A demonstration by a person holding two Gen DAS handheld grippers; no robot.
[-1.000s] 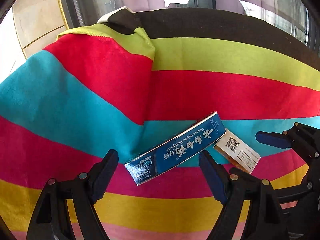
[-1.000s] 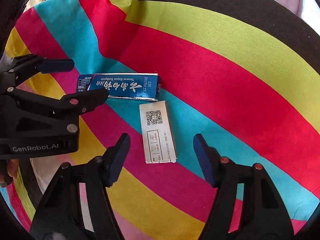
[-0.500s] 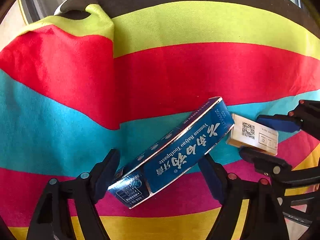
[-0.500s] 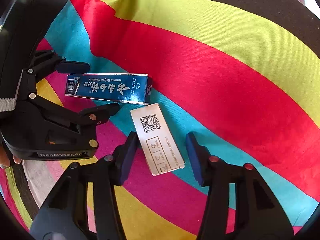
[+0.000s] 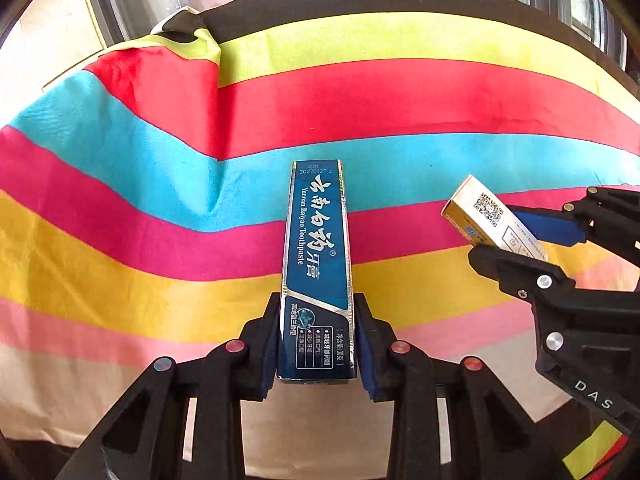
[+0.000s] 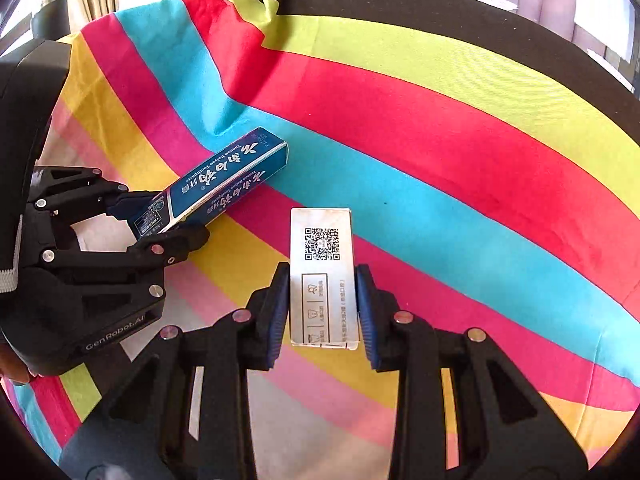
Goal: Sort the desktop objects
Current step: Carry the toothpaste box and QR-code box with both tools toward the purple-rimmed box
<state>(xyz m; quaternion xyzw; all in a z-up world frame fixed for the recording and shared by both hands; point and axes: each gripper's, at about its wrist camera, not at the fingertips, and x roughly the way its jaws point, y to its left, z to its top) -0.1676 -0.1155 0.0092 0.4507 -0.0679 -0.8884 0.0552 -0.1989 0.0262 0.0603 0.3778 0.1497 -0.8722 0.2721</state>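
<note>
A striped cloth (image 5: 400,96) in bands of lime, red, turquoise, magenta, yellow and pink covers the whole work surface and serves as the reference for all positions.

Left gripper (image 5: 316,340): its jaws have just been closing and now clamp the near end of the blue toothpaste box (image 5: 316,264), blue pads pressed against both long sides. The box is raised off the cloth, its length running away from the gripper over the yellow, magenta and turquoise bands.

Right gripper (image 6: 322,308): its jaws have just been closing and now pinch the white box (image 6: 322,276) by its long sides. This smaller box, QR code uppermost, is likewise lifted clear of the cloth, above the magenta and yellow bands, to the right of the toothpaste box and apart from it.

A folded corner (image 5: 192,40) of the cloth lies at the far left edge.
</note>
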